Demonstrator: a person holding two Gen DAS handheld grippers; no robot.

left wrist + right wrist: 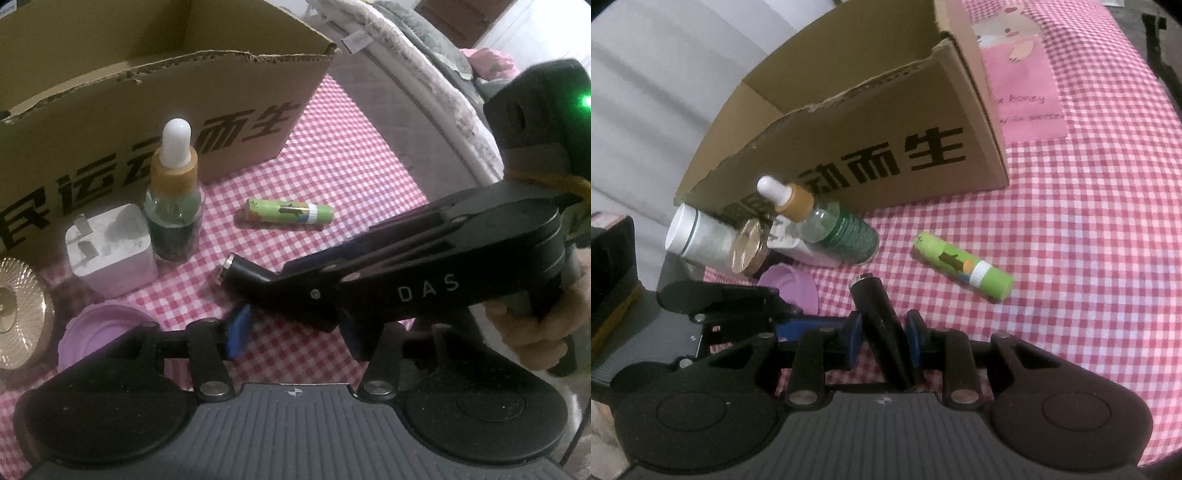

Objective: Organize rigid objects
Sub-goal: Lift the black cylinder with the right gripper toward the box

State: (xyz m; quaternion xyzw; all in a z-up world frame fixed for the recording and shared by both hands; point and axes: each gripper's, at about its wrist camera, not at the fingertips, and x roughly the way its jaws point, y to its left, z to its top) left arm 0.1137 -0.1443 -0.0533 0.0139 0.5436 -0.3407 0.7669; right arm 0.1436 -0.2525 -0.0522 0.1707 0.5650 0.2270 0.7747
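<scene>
My right gripper [882, 332] is shut on a black tube with a silver end [873, 306], its blue pads pressed against both sides. In the left wrist view the right gripper [280, 280] comes in from the right, and the black tube [247, 273] points left just above the checked cloth. My left gripper [293, 328] stands open below it, one blue pad [238, 328] showing and nothing gripped. A green glue stick [290, 214] [960, 266] lies on the cloth. An open cardboard box [184, 110] [886, 147] stands behind.
A dropper bottle [173, 206] [834, 229], a white charger plug [110, 247], a gold-lidded jar [14, 310] [748, 245], a purple lid [103, 332] [792, 288] and a white bottle [698, 236] crowd the box's front left. Bedding [424, 66] borders the cloth.
</scene>
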